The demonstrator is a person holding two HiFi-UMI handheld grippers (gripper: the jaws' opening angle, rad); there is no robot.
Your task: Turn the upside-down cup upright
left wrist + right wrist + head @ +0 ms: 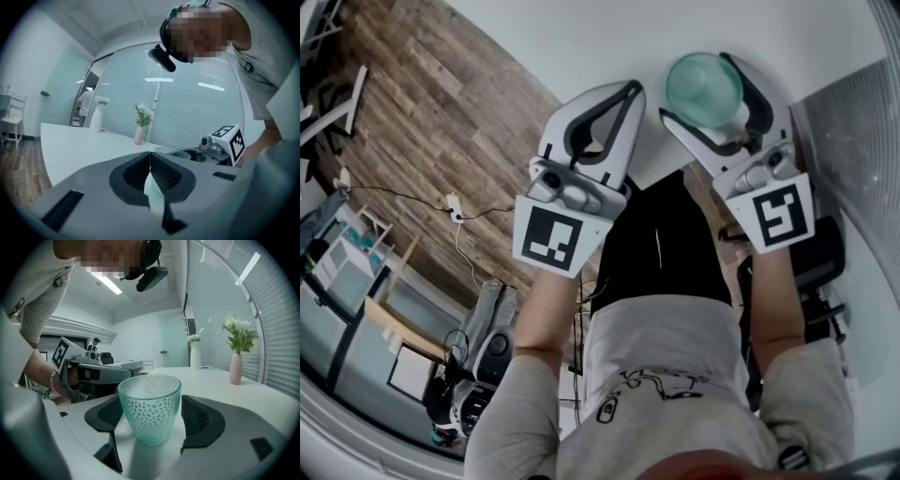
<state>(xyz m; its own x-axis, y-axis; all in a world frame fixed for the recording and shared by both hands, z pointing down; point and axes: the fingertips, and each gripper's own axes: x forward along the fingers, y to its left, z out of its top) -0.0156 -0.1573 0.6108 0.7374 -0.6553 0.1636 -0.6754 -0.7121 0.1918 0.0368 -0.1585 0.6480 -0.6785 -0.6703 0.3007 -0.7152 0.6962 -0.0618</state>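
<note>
The right gripper (705, 75) is gripping the pale-green dimpled glass cup (150, 408) between its pads, mouth up and axis vertical. The left gripper (630, 92) is sitting closed and empty alongside.

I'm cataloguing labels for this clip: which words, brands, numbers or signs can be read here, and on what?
No readable words or numbers anywhere.
Left marker cube, right marker cube: black-and-white square patterns, not text.
Shirt print: too small and blurred to read.
Cup: dimpled glass, no lettering.
</note>
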